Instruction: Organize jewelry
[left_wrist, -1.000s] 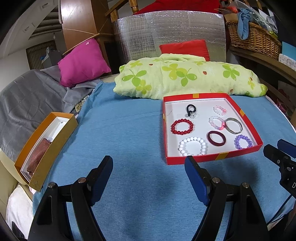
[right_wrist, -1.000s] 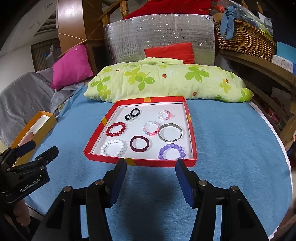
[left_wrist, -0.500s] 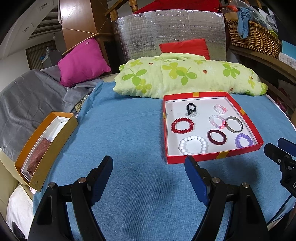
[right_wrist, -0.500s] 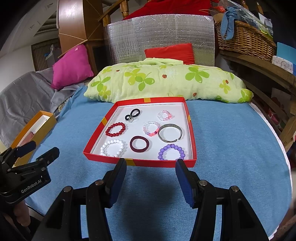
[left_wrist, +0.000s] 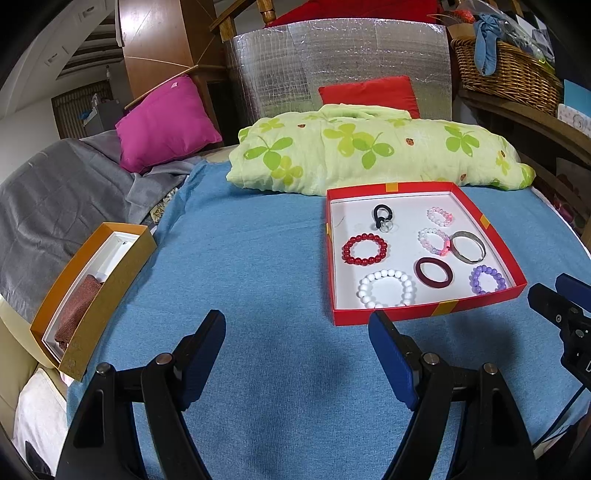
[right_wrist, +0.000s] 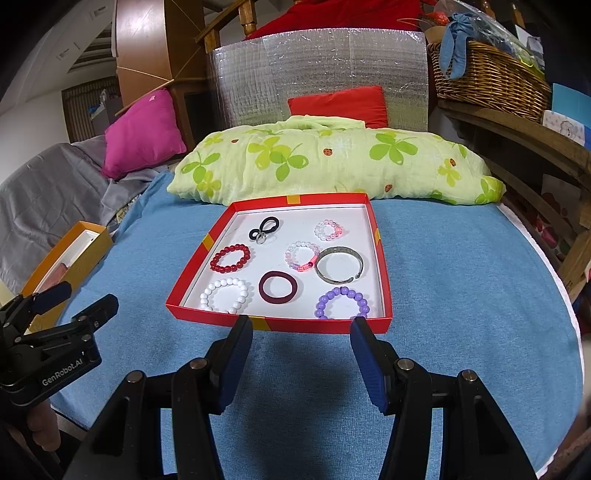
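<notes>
A red tray (right_wrist: 382, 258) with a white floor lies on the blue cloth and holds several bracelets: red beads (right_wrist: 230, 259), white beads (right_wrist: 224, 295), a dark red ring (right_wrist: 278, 287), purple beads (right_wrist: 342, 303), a silver bangle (right_wrist: 339, 264), two pink bead bracelets and a black loop (right_wrist: 263, 229). The tray also shows in the left wrist view (left_wrist: 513, 266). My right gripper (right_wrist: 301, 334) is open and empty just short of the tray's near wall. My left gripper (left_wrist: 297, 332) is open and empty over the cloth, left of the tray. An orange box (left_wrist: 110, 288) sits at the far left.
A green clover-print quilt (right_wrist: 332, 162) lies behind the tray. A pink cushion (left_wrist: 166, 122) and grey blanket (left_wrist: 55, 199) are at the back left. A wicker basket (right_wrist: 487, 70) stands on a wooden shelf at the right. The orange box holds a brown cloth (left_wrist: 75, 314).
Both grippers have crept slightly forward toward the tray. Both stay open and empty. The jewelry has not moved.
</notes>
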